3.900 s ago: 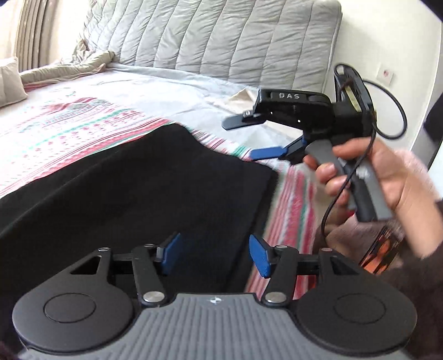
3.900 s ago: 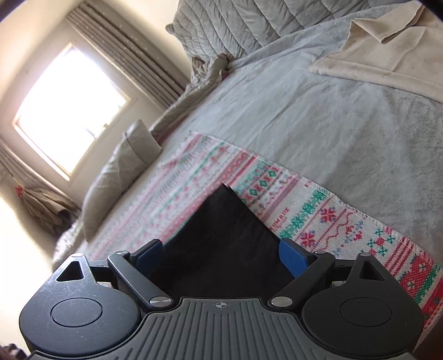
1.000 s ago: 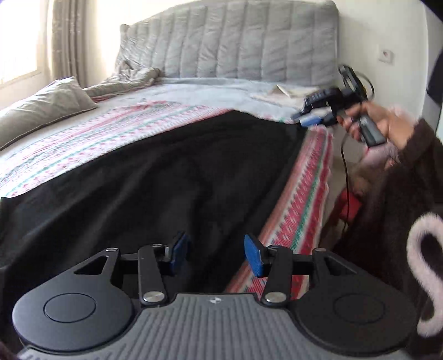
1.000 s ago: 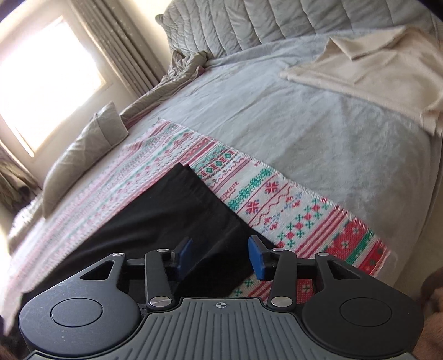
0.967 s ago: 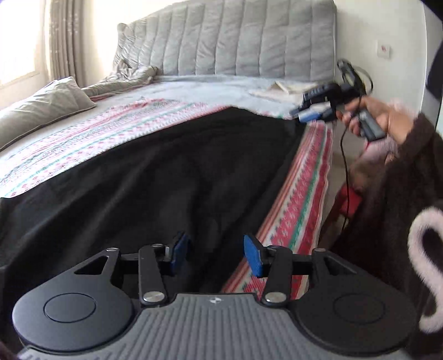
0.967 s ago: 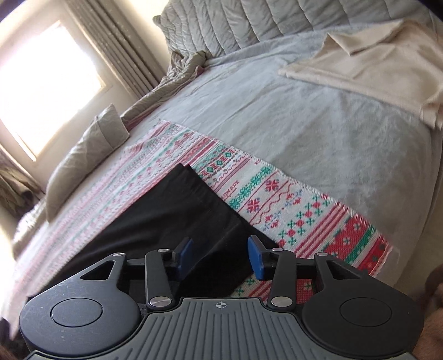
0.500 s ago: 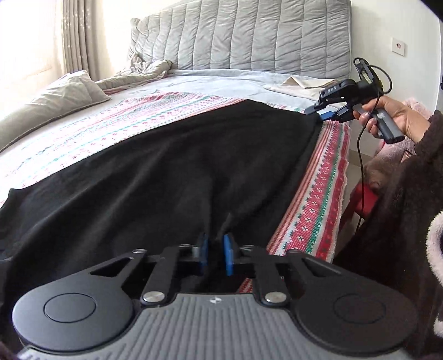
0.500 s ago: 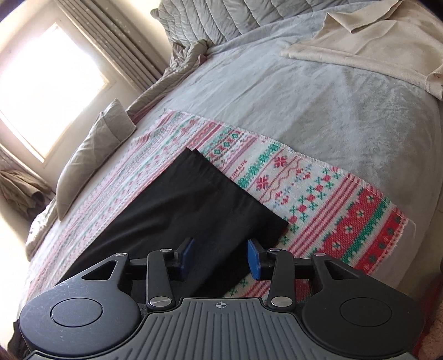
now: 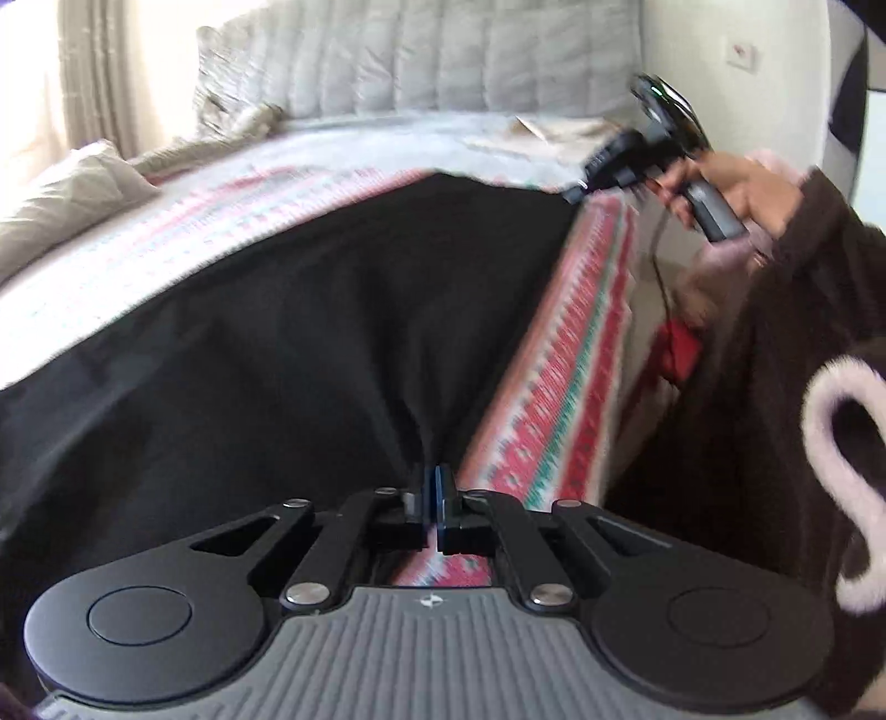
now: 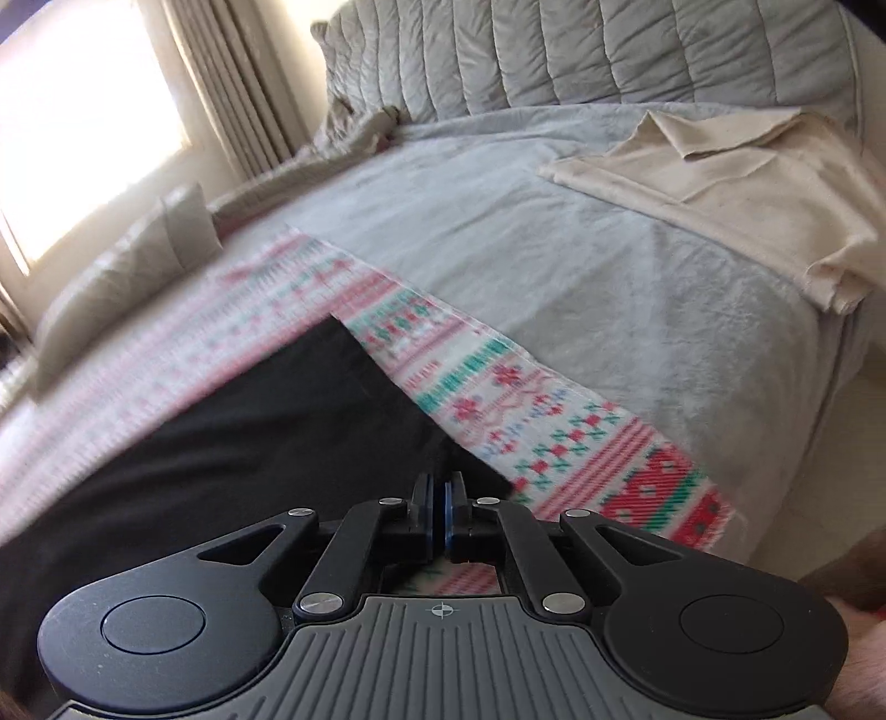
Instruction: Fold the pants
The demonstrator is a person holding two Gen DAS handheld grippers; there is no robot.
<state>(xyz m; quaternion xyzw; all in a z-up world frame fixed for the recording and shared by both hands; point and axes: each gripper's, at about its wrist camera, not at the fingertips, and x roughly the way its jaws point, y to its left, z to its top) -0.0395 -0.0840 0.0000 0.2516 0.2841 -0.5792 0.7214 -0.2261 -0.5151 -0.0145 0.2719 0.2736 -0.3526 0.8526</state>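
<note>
Black pants lie spread flat on a red, green and white patterned blanket on the bed. My left gripper is shut on the pants' near edge, and the cloth puckers toward its pads. In the right wrist view the pants end in a corner just ahead of my right gripper. Its jaws are closing, pads nearly together on the black cloth at that corner. The left wrist view shows the right gripper at the pants' far corner, held by a hand.
A folded beige cloth lies on the grey bedspread near the quilted headboard. A grey pillow sits at the window side. The person's dark fuzzy sleeve stands beside the bed's right edge.
Both grippers went from open to shut. The left closed on the pants' near edge, which now puckers. The right closed at the far corner.
</note>
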